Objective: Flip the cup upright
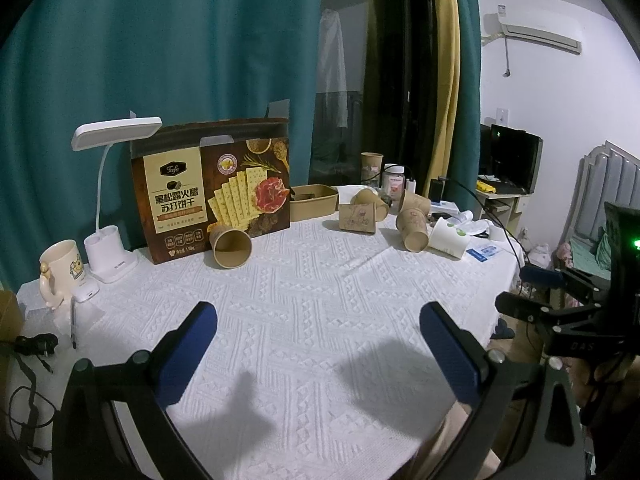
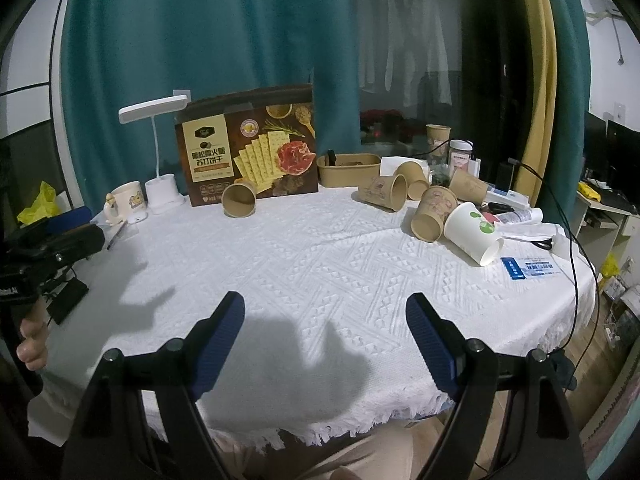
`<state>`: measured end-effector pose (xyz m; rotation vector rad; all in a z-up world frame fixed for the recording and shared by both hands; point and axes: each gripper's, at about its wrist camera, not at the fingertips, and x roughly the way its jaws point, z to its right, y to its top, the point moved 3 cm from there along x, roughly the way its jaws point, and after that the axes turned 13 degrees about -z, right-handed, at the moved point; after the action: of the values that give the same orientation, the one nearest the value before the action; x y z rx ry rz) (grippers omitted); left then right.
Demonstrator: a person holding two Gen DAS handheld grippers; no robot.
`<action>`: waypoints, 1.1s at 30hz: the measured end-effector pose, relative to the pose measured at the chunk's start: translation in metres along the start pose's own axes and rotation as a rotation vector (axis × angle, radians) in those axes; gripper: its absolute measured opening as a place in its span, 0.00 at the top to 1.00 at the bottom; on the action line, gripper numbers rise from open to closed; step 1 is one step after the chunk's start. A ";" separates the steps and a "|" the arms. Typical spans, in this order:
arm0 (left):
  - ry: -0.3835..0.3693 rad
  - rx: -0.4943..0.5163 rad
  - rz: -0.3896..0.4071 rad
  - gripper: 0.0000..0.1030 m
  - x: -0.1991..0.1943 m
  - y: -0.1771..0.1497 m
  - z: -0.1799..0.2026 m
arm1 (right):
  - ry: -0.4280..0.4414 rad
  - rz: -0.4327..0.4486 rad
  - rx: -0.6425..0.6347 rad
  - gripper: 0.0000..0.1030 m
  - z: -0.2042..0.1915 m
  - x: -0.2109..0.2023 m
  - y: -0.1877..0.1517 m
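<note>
Two grippers open, nothing held

Left gripper (image 1: 318,320) and right gripper (image 2: 325,312) both hover over the near part of the tablecloth (image 2: 304,256), jaws spread wide, empty. Brown cup (image 2: 239,199) lies on its side just in front of the cracker box (image 2: 250,152), mouth facing the cameras. More tipped cups (image 2: 430,218) are clustered well right of the box, a white cup (image 2: 474,234) among them. Lamp (image 2: 158,152) and mug (image 2: 126,200) stand left of the box.
</note>
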<state>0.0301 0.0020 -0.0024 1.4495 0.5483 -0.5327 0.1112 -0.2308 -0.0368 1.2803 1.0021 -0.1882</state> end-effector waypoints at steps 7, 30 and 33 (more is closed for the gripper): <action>0.000 -0.001 0.001 0.02 0.001 0.002 -0.001 | 0.002 -0.001 0.001 0.21 0.000 0.000 0.000; -0.004 -0.016 0.029 0.02 -0.007 0.005 -0.006 | 0.003 0.000 -0.001 0.21 -0.001 0.001 0.002; -0.003 -0.017 0.033 0.02 -0.007 0.003 -0.005 | 0.004 0.000 -0.001 0.21 -0.001 0.001 0.002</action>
<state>0.0265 0.0074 0.0040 1.4391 0.5246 -0.5035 0.1126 -0.2293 -0.0360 1.2798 1.0055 -0.1853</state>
